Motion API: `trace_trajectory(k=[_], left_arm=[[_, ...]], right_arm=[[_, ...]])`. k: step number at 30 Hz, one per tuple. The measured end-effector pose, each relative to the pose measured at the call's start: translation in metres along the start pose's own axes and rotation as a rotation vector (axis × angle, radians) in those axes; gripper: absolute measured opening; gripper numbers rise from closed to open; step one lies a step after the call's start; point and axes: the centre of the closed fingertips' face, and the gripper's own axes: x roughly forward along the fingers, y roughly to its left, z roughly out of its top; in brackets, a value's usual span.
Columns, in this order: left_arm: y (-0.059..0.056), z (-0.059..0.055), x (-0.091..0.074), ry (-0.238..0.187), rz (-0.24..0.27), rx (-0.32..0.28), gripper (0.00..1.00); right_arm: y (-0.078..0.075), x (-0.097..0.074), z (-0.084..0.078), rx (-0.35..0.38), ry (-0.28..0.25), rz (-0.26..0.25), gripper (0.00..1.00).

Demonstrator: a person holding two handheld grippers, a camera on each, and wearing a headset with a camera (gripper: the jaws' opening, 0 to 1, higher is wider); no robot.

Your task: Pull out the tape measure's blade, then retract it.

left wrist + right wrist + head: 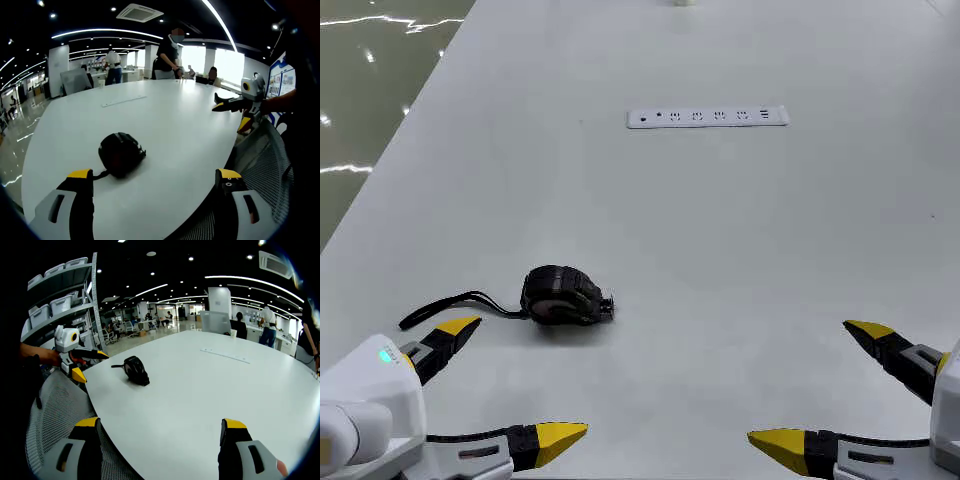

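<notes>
A broad white oval tabletop point(740, 260) carries everything. The left tongs point(525, 378), white-bodied with black jaws and yellow tips, hover low over the near edge, pointing forward. Their jaws are spread wide and hold nothing. The right tongs point(803, 381) mirror them on the other side, equally spread and empty. A long white power strip point(707, 117) lies far across the tabletop. The black round-cased tape measure point(563, 295) rests just ahead of the left tongs, apart from them, blade wound in. Its thin black wrist strap point(445, 305) trails leftward near one yellow tip.
</notes>
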Motion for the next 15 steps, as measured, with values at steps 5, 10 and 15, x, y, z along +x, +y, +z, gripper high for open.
trace_trajectory(k=[5, 10, 15], left_arm=[[-0.0004, 0.0004, -0.0003, 0.000, 0.000, 0.002, 0.99], [-0.0008, 0.0011, -0.0005, 0.000, 0.001, 0.001, 0.99], [-0.0008, 0.0010, -0.0005, 0.002, 0.000, 0.002, 0.99]], right_arm=[[-0.0009, -0.0005, -0.0005, 0.001, 0.001, -0.003, 0.99], [-0.0013, -0.0005, 0.0004, 0.000, -0.002, -0.003, 0.99], [-0.0017, -0.0009, 0.0014, -0.010, -0.007, -0.009, 0.99]])
